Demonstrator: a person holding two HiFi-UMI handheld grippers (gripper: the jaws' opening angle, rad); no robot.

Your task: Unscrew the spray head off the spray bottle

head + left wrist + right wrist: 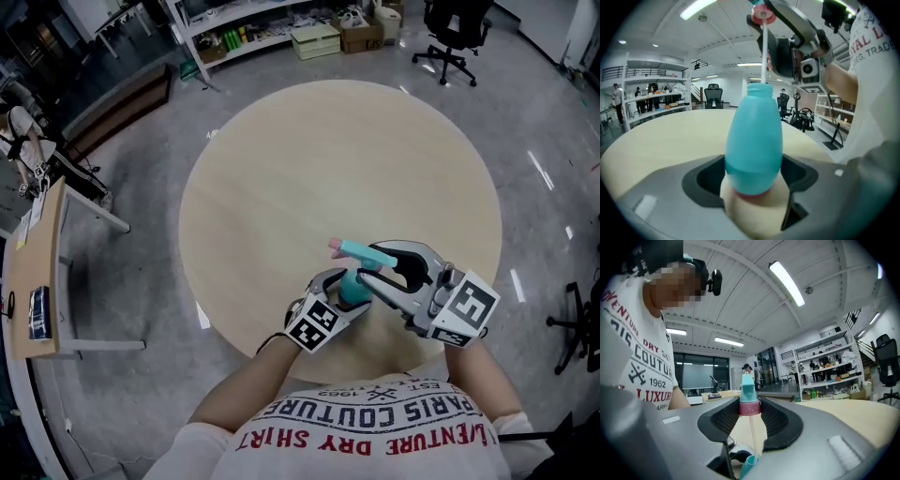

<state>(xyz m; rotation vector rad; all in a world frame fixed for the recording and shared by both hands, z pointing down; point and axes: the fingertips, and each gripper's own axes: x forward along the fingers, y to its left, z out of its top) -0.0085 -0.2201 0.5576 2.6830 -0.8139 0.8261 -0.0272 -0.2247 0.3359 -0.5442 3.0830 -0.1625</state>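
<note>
Your head view looks steeply down on the table (281,169), with the action low centre of frame. Left gripper view sits tight behind the bottle (754,140), facing across the table, right gripper (765,21) at top of frame. Right gripper view looks level, spray head (749,399) close at centre. All three share the bottle.

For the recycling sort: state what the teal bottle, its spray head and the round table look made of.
Bottle: probably plastic, opaque teal, smooth with soft sheen. Spray head: likely moulded plastic, teal top, pink collar, matte. Table: pale wood or wood-look laminate, matte, faint grain.
</note>
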